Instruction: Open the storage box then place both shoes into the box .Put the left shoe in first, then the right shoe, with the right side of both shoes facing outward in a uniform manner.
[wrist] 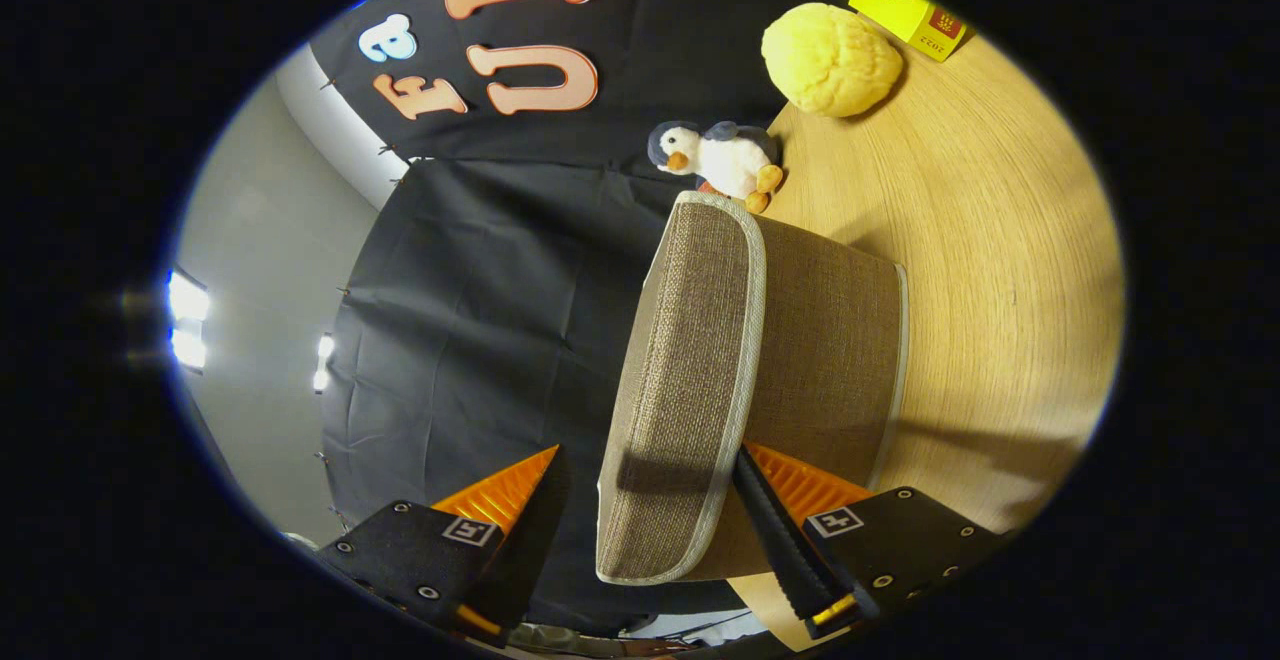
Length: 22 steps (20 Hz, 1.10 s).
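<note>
Woven brown fabric covers the storage box (820, 360), a soft-sided block trimmed with pale grey piping, standing on the wood-grain surface (1000, 240) in the gripper view, which is rolled sideways. Its padded lid (690, 380), same coarse weave and rounded at the corners, lies between the fingers of the tool (645, 515). The tool is spread wide: one ribbed finger (800, 490) sits just beside the lid's piped edge at about 4 o'clock from the lid's centre, though contact cannot be told, and the other finger (500, 490) stands apart from the lid at 8 o'clock. Beyond the box, at 12 o'clock, a small plush penguin (720, 160) rests at the surface's edge. Further on, at 1 o'clock, sits a lumpy yellow sponge-like ball (830, 58), with a yellow carton (910, 5) behind it.
</note>
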Each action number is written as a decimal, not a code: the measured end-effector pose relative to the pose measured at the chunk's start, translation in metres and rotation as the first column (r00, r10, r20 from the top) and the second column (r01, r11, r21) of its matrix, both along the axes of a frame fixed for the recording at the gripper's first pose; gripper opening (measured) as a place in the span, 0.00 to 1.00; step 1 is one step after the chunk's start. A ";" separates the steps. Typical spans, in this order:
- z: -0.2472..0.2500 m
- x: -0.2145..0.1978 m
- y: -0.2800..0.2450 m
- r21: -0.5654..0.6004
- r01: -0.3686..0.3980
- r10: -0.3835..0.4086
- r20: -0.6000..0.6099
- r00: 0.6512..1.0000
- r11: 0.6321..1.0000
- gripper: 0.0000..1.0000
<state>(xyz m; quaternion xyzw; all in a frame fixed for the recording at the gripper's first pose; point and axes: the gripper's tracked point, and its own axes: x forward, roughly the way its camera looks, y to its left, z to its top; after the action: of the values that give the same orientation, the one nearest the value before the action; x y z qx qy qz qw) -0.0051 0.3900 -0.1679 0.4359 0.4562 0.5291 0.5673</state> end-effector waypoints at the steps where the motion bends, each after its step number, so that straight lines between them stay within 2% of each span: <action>1: -0.001 0.001 0.000 -0.001 0.000 0.000 -0.003 1.000 1.000 0.96; 7: 0.003 0.007 -0.008 -0.008 0.032 -0.032 0.012 0.999 0.999 0.92; 11: 0.002 0.010 -0.010 -0.010 0.063 -0.063 0.011 0.998 0.998 0.78; 12: 0.003 0.011 -0.011 0.002 0.068 -0.068 0.007 0.998 0.998 0.72; 14: 0.008 0.016 -0.014 0.028 0.098 -0.098 -0.006 0.995 0.995 0.50; 15: 0.006 0.016 -0.015 0.010 0.115 -0.115 0.009 0.993 0.993 0.44; 16: 0.004 0.018 -0.016 -0.002 0.126 -0.126 0.010 0.992 0.992 0.30; 17: 0.005 0.019 -0.018 -0.002 0.124 -0.124 -0.019 0.992 0.992 0.26; 18: 0.006 0.022 -0.020 -0.007 0.136 -0.137 -0.062 0.989 0.991 0.13; 20: 0.014 0.013 -0.020 0.008 0.107 -0.106 -0.100 0.989 0.994 0.01; 22: 0.026 0.006 -0.023 0.019 0.108 -0.107 -0.071 0.992 0.994 0.01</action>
<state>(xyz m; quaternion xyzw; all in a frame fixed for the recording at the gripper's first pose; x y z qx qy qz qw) 0.0010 0.3671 -0.1421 0.4847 0.4456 0.4875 0.5735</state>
